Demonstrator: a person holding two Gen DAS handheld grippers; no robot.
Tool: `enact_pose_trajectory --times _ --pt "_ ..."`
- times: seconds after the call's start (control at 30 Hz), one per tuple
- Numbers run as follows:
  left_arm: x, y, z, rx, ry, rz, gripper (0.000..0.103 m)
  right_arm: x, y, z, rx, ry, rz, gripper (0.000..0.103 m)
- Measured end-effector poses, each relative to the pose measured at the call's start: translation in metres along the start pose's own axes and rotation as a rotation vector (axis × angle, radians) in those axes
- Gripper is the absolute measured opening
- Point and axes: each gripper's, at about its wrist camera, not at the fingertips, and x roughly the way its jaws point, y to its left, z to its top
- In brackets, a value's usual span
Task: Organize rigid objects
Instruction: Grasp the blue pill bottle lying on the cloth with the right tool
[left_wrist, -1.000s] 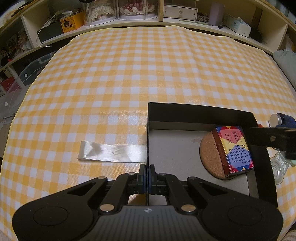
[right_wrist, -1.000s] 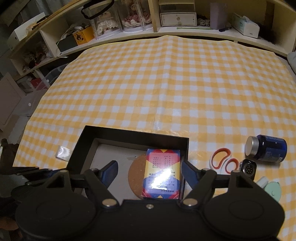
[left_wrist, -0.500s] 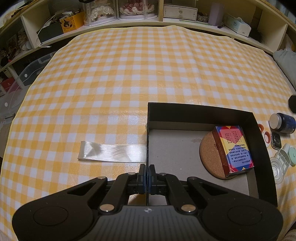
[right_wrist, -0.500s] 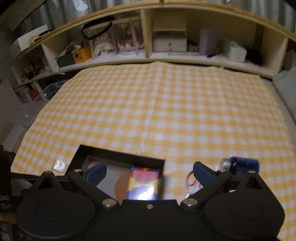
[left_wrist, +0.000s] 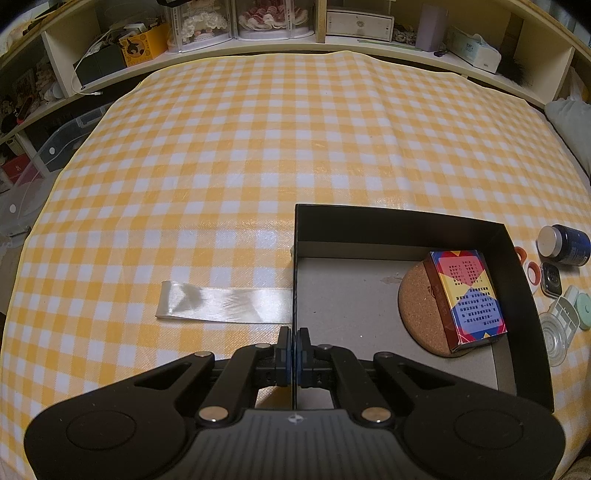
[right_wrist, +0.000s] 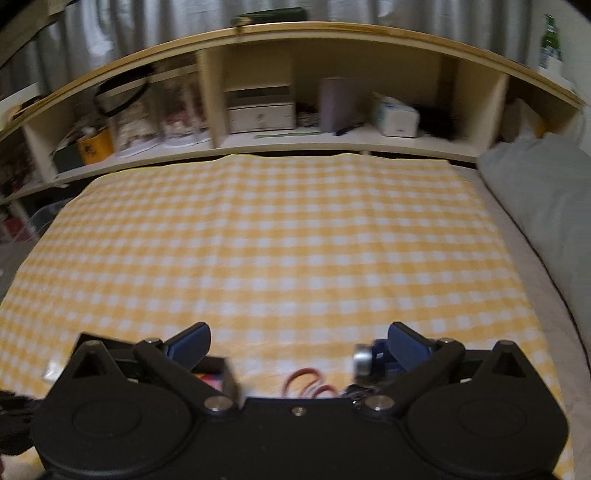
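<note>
Left wrist view, left to right: yellow-checked cloth (left_wrist: 258, 147) covers the surface, a shiny ribbon strip (left_wrist: 225, 305) lies flat on it, its right end meeting the left wall of the black box (left_wrist: 399, 227). Left gripper (left_wrist: 294, 349) is clamped tight on that left wall, the thin edge pinched between the pads. Inside the box, right side: round cork coaster (left_wrist: 421, 310) on the floor, colourful card box (left_wrist: 467, 295) lying on top of it, close to the right wall. Outside the box on the right: red scissor handles (left_wrist: 529, 266), dark blue jar (left_wrist: 565, 243) on its side, a smartwatch (left_wrist: 552, 278), clear and mint plastic bits (left_wrist: 565, 321).

Right wrist view, blurred: right gripper (right_wrist: 297, 343) has just been opening and stands spread wide, nothing between the fingers, above the cloth. Box corner behind the left finger, scissor handles centre, jar by the right finger.
</note>
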Motion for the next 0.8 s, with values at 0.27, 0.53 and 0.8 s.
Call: enact_pose_trajectory --times 0.27,0.53,0.8 --pt "0.0 0.0 0.0 0.0 0.0 0.0 0.002 0.032 -0.06 -0.005 0.163 -0.013 -0.048 0.103" --pt "0.0 0.0 0.0 0.001 0.0 0.0 0.002 0.075 -0.088 -0.026 0.199 0.056 -0.084 0.103" --pt "0.0 0.0 0.001 0.0 0.001 0.0 0.002 0.102 -0.088 -0.039 0.129 0.058 -0.055 0.103"
